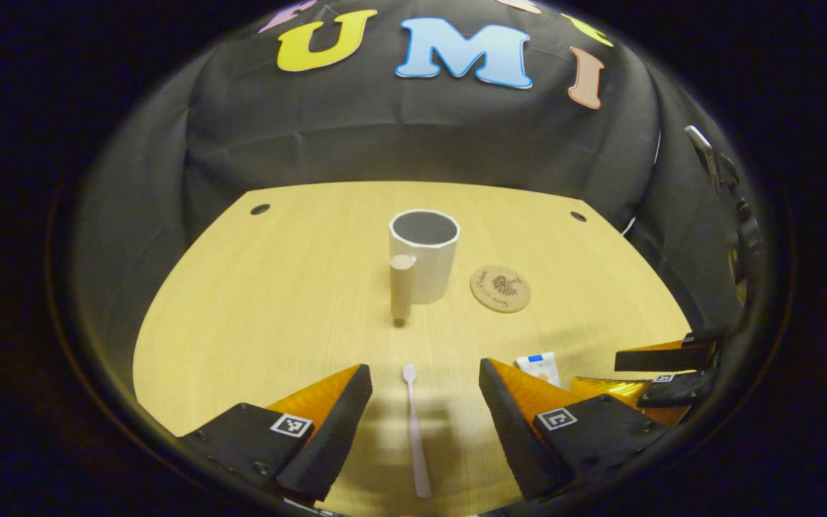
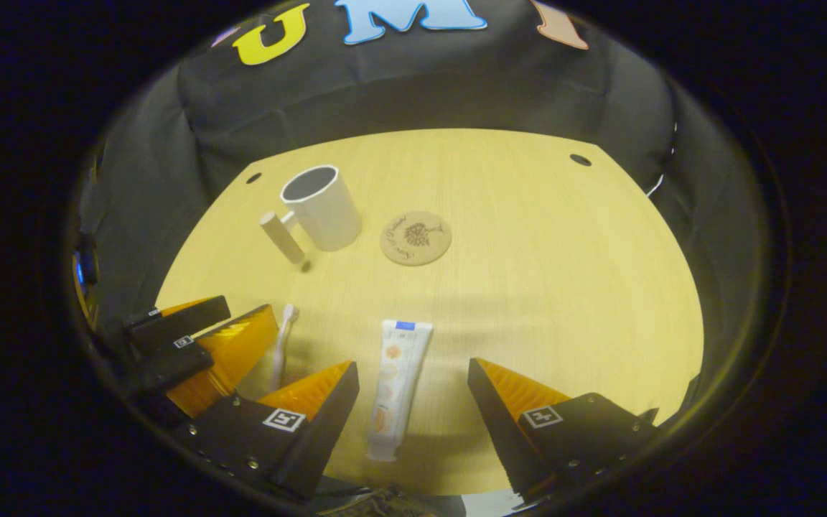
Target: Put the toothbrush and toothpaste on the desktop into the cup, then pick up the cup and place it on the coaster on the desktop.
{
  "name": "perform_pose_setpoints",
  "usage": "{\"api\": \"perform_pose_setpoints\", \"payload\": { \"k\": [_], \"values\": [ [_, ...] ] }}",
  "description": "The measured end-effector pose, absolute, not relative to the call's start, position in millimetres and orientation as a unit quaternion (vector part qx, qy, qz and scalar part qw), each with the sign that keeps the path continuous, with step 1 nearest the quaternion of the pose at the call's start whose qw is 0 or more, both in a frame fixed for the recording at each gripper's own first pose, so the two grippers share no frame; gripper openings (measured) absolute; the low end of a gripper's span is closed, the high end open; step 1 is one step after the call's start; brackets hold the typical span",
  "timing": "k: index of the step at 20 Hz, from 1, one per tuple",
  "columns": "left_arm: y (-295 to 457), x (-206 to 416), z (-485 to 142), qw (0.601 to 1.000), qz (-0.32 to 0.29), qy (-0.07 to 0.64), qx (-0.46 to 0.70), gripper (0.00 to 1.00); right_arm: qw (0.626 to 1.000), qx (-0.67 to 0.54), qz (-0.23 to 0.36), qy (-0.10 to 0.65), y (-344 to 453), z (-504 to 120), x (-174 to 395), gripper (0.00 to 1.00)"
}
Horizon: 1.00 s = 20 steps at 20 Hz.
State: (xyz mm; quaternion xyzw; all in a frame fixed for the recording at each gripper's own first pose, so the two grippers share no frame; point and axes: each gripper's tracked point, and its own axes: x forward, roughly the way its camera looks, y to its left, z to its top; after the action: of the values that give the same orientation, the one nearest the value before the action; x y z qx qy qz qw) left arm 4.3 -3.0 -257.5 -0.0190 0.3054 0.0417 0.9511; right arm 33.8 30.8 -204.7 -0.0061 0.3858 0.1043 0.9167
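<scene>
A pale pink toothbrush (image 1: 414, 427) lies on the wooden desktop (image 1: 255, 301), lengthwise between the spread fingers of my open left gripper (image 1: 424, 388). A white toothpaste tube (image 2: 397, 384) lies between the fingers of my open right gripper (image 2: 413, 391). Neither gripper touches its item. Farther back stands a white cup (image 1: 425, 255) with a wooden handle (image 1: 401, 286), empty as far as I see. A round cork coaster (image 1: 500, 288) lies just right of it. In the right gripper view the cup (image 2: 321, 207), coaster (image 2: 416, 238), toothbrush (image 2: 283, 343) and left gripper (image 2: 205, 345) appear. The toothpaste (image 1: 539, 366) and right gripper (image 1: 665, 373) show at the right of the left gripper view.
The desktop has small dark holes near its back corners (image 1: 260, 210) (image 1: 578, 215). Black cloth closes in the back and sides. Bare wood stretches to the right of the coaster (image 2: 564, 273) and left of the cup.
</scene>
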Motion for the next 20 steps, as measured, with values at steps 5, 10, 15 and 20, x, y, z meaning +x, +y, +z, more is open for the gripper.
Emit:
{"api": "perform_pose_setpoints", "payload": {
  "k": [5, 10, 15, 20],
  "values": [
    [-2.4, -4.7, -293.8, 0.934, 0.045, 0.355, -0.023, 0.89, 0.905, -0.026, 0.110, 0.410, 39.5, -227.0, 35.5, 0.94],
    [0.1, -5.7, -313.3, 0.925, 0.052, 0.376, -0.023, 1.00, 0.897, -0.044, 0.115, 0.424, 44.8, -242.6, 34.0, 0.94],
    [2.8, -10.8, -331.7, 0.916, 0.059, 0.395, -0.025, 0.99, 0.891, -0.050, 0.111, 0.436, 42.2, -255.6, 31.1, 0.94],
    [7.2, -11.8, -335.1, 0.915, 0.066, 0.398, 0.001, 0.98, 0.891, -0.059, 0.100, 0.438, 36.1, -263.6, 32.6, 0.93]
  ]
}}
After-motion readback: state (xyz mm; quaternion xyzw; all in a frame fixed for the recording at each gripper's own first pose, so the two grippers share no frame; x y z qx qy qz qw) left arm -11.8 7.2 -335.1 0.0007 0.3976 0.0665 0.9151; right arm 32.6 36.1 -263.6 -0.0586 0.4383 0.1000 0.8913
